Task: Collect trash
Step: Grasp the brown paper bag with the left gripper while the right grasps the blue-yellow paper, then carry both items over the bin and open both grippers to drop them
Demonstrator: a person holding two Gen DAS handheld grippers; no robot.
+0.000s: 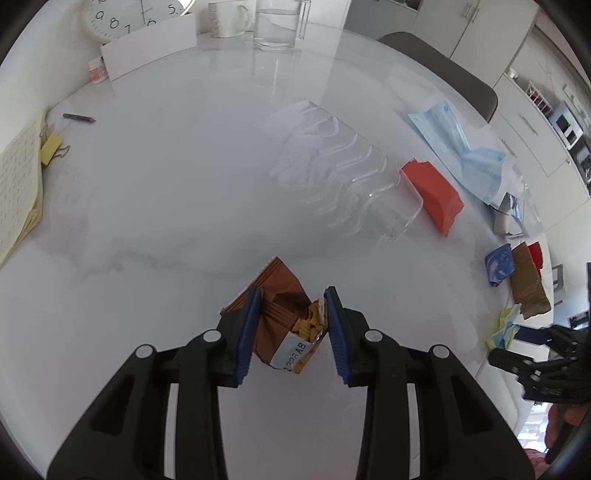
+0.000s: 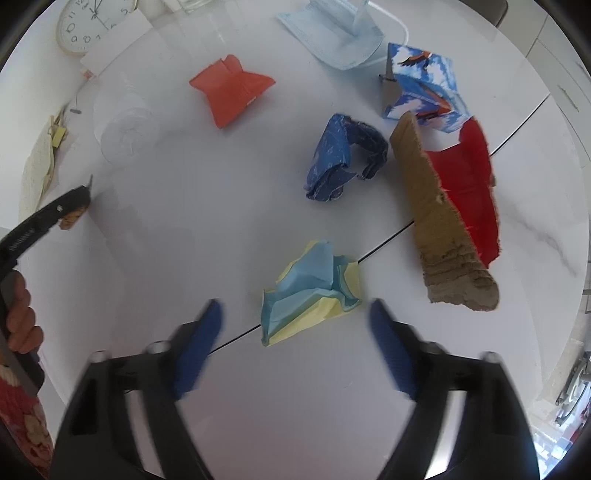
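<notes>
My left gripper (image 1: 291, 295) is shut on a crumpled brown and orange wrapper (image 1: 284, 306), just above the white table (image 1: 166, 206). My right gripper (image 2: 295, 310) is open, its blue pads on either side of a crumpled blue and yellow paper (image 2: 306, 291) lying on the table (image 2: 207, 229). Other trash lies beyond: an orange packet (image 2: 231, 88), a crumpled dark blue paper (image 2: 340, 158), a torn brown and red cardboard piece (image 2: 443, 221), a blue patterned box (image 2: 424, 85) and a blue face mask (image 2: 332, 37).
A clear plastic cup (image 1: 340, 173) lies on its side mid-table. At the back stand a clock (image 1: 122, 18), a white card (image 1: 147, 48), a mug (image 1: 225, 18) and a glass jug (image 1: 277, 26). A notebook (image 1: 18, 184) with a yellow clip lies at the left.
</notes>
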